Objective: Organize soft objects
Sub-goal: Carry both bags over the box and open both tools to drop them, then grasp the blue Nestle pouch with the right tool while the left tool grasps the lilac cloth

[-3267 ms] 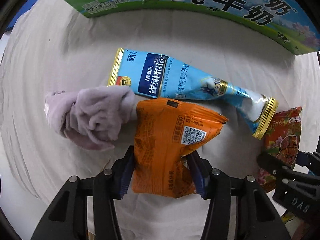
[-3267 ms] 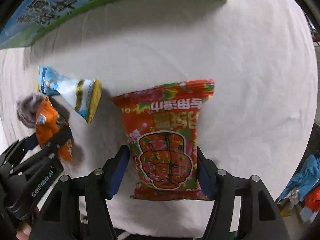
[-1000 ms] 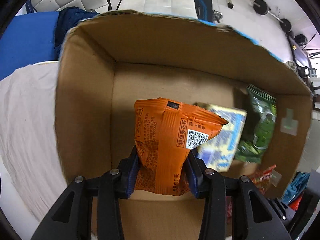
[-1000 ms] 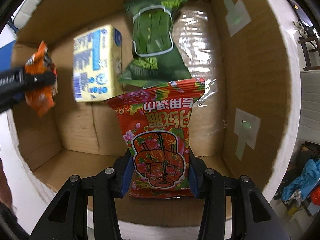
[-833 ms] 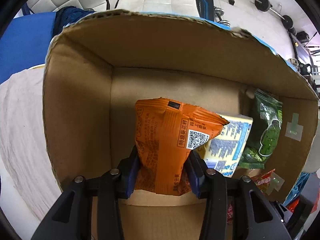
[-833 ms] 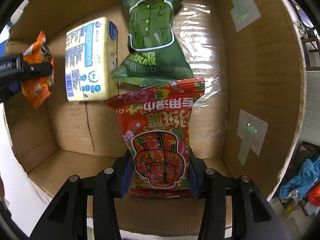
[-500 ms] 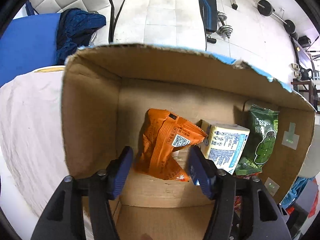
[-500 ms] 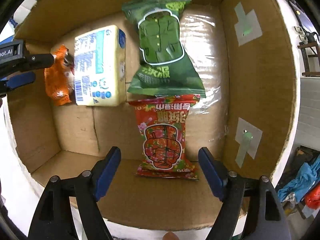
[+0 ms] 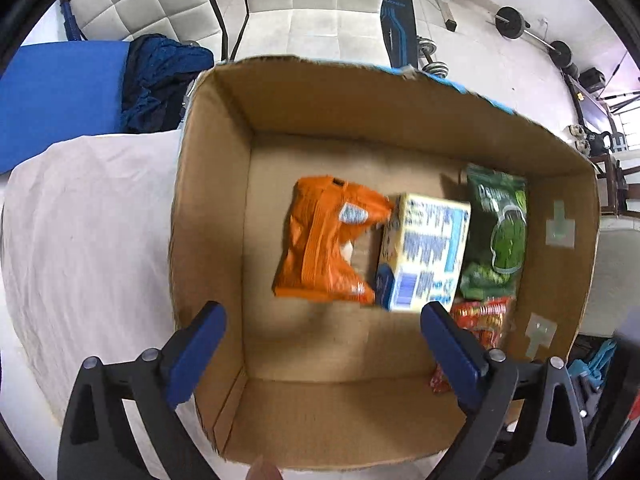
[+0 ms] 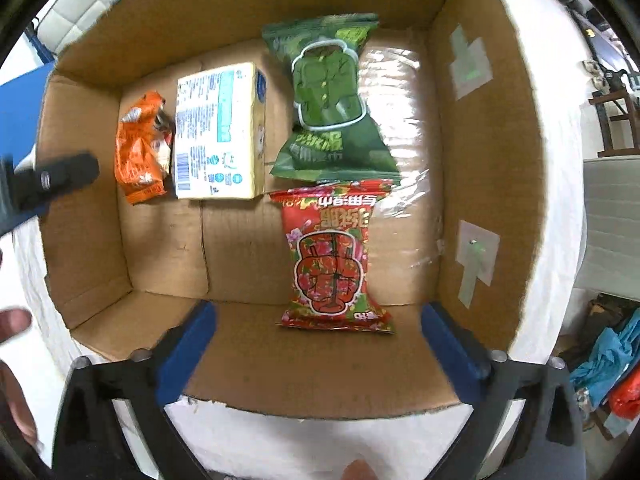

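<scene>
An open cardboard box (image 9: 208, 184) (image 10: 480, 184) holds several packets. The orange snack bag (image 9: 320, 240) (image 10: 138, 148) lies on the box floor at the left, next to a yellow-and-blue pack (image 9: 424, 252) (image 10: 220, 132). A green bag (image 9: 496, 232) (image 10: 332, 100) lies to the right of the pack, and the red floral bag (image 10: 332, 256) (image 9: 480, 320) lies in front of it. My left gripper (image 9: 322, 334) is open and empty above the box's near side. My right gripper (image 10: 318, 338) is open and empty above the near wall.
The box stands on a table covered in white cloth (image 9: 80, 220) (image 10: 320, 436). A clear plastic sheet (image 10: 400, 120) lies on the box floor at the right. Beyond the box are a blue pad (image 9: 60, 88), dark clothing (image 9: 160, 76) and white chairs (image 9: 312, 4).
Both grippers opened and let go: the orange bag and the red floral bag now lie on the box floor. Both grippers have pulled back and up from the box.
</scene>
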A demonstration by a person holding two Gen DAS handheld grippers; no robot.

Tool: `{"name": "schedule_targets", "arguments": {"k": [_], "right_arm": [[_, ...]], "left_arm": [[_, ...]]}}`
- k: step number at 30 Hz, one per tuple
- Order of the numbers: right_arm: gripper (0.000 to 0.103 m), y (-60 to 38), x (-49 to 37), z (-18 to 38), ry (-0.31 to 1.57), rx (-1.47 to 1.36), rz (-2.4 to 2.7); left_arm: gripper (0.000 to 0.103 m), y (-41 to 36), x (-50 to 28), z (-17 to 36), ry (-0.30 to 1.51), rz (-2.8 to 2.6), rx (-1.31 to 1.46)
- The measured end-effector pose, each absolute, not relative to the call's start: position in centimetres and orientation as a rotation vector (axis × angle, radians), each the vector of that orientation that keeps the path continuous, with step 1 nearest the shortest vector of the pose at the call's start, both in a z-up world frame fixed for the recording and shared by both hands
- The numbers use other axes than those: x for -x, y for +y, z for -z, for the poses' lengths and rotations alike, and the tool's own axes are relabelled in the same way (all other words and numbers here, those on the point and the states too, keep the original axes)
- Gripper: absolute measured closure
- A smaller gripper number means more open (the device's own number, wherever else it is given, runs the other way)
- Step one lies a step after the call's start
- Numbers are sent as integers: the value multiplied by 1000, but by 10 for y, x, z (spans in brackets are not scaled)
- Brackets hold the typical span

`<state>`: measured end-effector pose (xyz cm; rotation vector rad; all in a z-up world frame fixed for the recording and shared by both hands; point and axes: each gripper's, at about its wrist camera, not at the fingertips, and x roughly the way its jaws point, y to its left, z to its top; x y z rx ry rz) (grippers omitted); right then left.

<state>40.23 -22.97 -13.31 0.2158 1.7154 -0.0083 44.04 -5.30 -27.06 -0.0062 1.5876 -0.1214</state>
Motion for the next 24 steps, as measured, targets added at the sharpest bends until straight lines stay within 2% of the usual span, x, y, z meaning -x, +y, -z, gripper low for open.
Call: {"name": "schedule_targets", "arguments": {"k": [24], "right_arm": [[0, -230, -329, 31, 1426, -166, -56]], "left_arm": [[3, -31, -303, 149, 1230, 76, 16]]}}
